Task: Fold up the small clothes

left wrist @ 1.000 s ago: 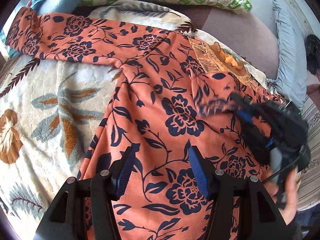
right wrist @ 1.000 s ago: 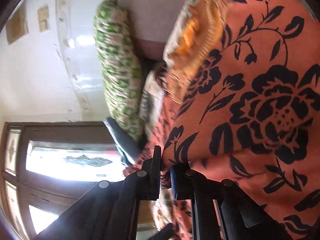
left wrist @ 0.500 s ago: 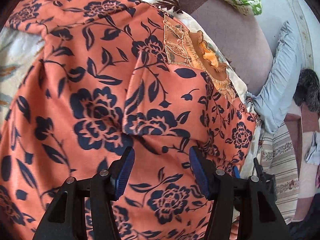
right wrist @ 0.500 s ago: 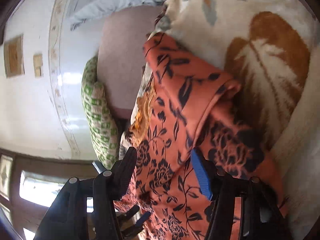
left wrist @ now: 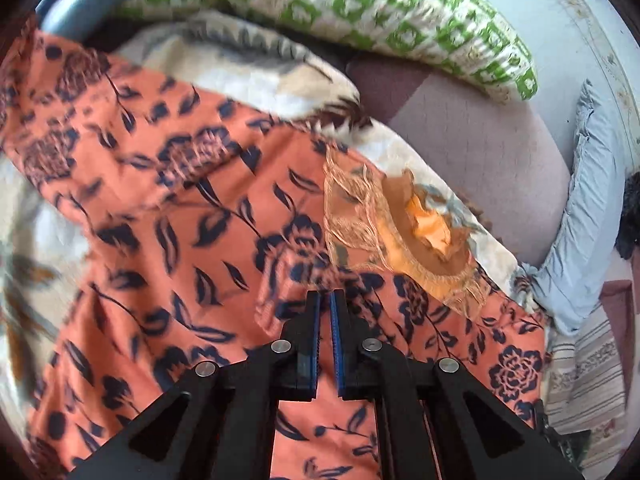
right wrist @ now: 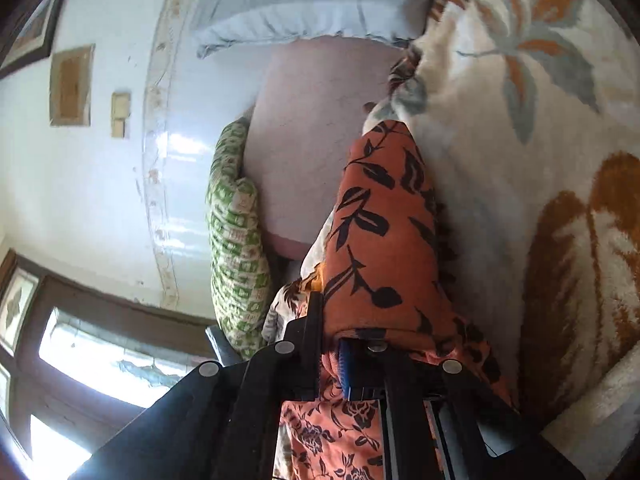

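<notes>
An orange garment with dark blue flowers (left wrist: pixel 192 216) lies spread on a cream leaf-patterned blanket (left wrist: pixel 256 76). Its gold embroidered neckline (left wrist: pixel 384 232) faces the far right. My left gripper (left wrist: pixel 325 300) is shut on a raised fold of the garment just below the neckline. In the right wrist view my right gripper (right wrist: pixel 332 340) is shut on a sleeve end of the same garment (right wrist: pixel 380 224), which drapes over its right finger and hides the tips. The sleeve stretches away over the blanket (right wrist: pixel 520 140).
A green-and-white patterned pillow (left wrist: pixel 360 12) lies at the head of the bed, with a pale blue pillow (left wrist: pixel 592 216) at the right. A mauve sheet (left wrist: pixel 472 136) shows between them. A wall and a window (right wrist: pixel 100 364) show in the right wrist view.
Both grippers were open half a second ago and have closed on the garment. The left one pinched a fold near the neckline; the right one took the sleeve end.
</notes>
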`<state>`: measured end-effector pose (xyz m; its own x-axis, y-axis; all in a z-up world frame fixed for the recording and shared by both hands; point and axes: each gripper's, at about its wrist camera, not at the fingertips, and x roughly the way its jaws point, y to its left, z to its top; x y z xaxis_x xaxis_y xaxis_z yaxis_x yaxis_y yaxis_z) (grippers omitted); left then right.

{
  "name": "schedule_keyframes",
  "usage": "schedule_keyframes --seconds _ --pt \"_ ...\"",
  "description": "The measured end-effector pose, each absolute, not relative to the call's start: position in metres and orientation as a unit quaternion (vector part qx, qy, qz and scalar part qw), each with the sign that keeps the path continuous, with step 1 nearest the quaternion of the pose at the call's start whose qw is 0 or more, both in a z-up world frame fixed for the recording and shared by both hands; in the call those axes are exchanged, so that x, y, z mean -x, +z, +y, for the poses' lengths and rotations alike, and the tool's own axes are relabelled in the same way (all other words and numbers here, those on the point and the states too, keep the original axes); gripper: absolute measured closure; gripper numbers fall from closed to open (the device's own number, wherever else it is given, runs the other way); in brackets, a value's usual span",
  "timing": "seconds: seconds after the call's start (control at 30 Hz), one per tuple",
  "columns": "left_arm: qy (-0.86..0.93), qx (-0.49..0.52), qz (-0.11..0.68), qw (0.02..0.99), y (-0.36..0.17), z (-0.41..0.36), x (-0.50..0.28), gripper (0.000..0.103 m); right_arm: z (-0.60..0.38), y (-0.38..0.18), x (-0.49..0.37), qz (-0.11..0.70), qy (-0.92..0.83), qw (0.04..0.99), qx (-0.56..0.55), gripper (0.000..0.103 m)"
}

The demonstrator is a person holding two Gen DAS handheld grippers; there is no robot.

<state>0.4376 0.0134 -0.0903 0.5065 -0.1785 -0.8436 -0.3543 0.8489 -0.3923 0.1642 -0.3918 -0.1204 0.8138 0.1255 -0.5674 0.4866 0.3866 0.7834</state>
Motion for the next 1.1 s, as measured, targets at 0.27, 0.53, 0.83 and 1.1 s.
schedule_keyframes --seconds 0.27,0.53,0.83,1.1 --pt "0.065 0.328 0.555 0.762 -0.144 0.063 -0.417 0.097 -0.388 -0.170 -0.117 0.345 -0.176 0.723 -0.571 0.092" --pt "-0.031 0.456 0.546 0.702 -0.144 0.057 -0.408 0.050 -0.357 -0.120 -0.123 0.386 -0.133 0.773 -0.485 0.059" --pt "0.024 0.499 0.566 0.656 -0.174 0.026 -0.442 0.043 -0.379 -0.142 -0.133 0.370 -0.155 0.752 -0.523 0.057" --pt "-0.013 0.433 0.530 0.729 -0.125 0.011 -0.486 0.090 -0.400 -0.151 -0.141 0.324 -0.147 0.750 -0.558 0.095"
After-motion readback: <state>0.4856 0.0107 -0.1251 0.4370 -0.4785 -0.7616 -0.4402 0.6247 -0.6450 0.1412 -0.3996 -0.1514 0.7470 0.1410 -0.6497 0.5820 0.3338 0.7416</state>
